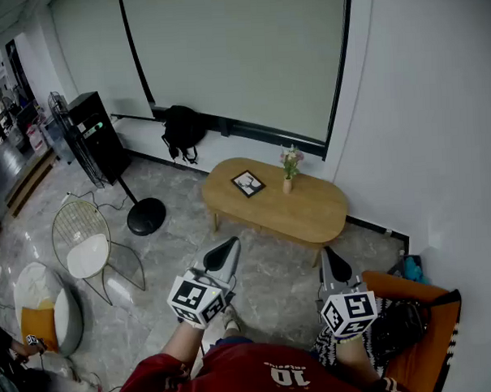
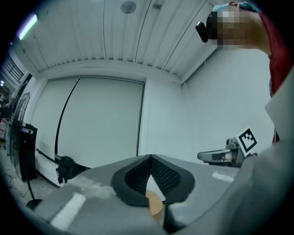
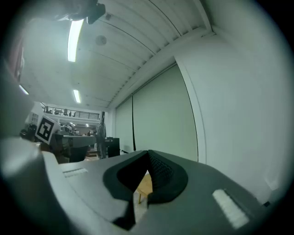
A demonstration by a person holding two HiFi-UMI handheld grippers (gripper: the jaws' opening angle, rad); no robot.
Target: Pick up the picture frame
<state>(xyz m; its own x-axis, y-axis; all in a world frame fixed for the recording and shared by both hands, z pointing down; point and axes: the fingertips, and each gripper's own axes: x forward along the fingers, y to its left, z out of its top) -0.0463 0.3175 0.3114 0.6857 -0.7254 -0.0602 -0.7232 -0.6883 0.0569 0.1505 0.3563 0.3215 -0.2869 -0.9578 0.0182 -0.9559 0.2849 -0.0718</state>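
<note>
A small black picture frame (image 1: 247,183) lies flat on the left end of an oval wooden table (image 1: 311,213), well ahead of me across the floor. Beside it stands a little vase of flowers (image 1: 289,167). My left gripper (image 1: 229,246) is held level in front of my body, jaws shut, nothing in them. The right gripper (image 1: 333,255) is level too, its tips together and empty. In the left gripper view the jaws (image 2: 150,157) meet at the tip, with a sliver of table (image 2: 155,203) below. The right gripper view shows its jaws (image 3: 148,153) closed the same way.
A black bag (image 1: 183,130) leans on the wall under the projection screen. A black speaker (image 1: 97,134) and a round-based stand (image 1: 146,216) are at the left, with a wire chair (image 1: 85,237) nearer. An orange seat (image 1: 417,318) holding a dark bag is at my right.
</note>
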